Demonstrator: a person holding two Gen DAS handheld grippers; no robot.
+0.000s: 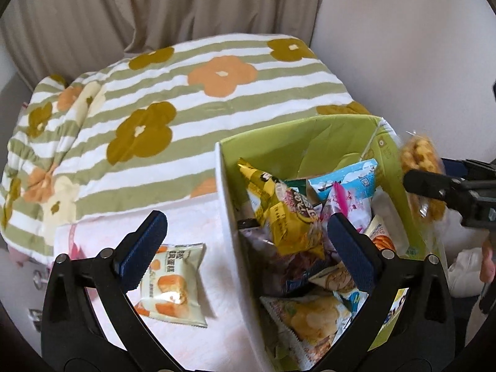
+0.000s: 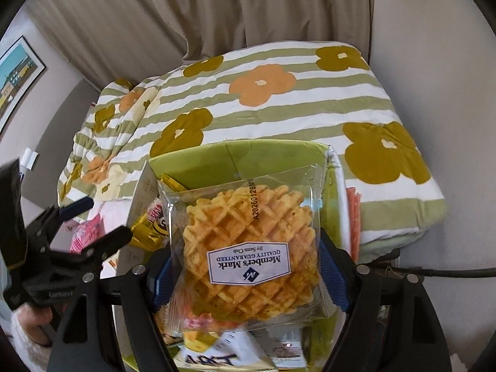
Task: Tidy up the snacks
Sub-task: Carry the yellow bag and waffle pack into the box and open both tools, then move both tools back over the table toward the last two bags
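A green box (image 1: 313, 133) stands on the bed and holds several snack packets, a yellow one (image 1: 279, 214) on top. My left gripper (image 1: 248, 248) is open and empty above the box's left wall. A cake packet (image 1: 170, 282) lies on the pink sheet left of the box, under my left finger. My right gripper (image 2: 248, 272) is shut on a clear-wrapped waffle packet (image 2: 248, 260) and holds it above the box (image 2: 272, 155). The waffle packet also shows in the left wrist view (image 1: 418, 161) at the box's right edge.
A striped flowered quilt (image 1: 186, 93) lies folded behind the box. Beige curtains (image 1: 155, 3) hang at the back, with a white wall to the right. My left gripper shows at the left of the right wrist view (image 2: 90, 220).
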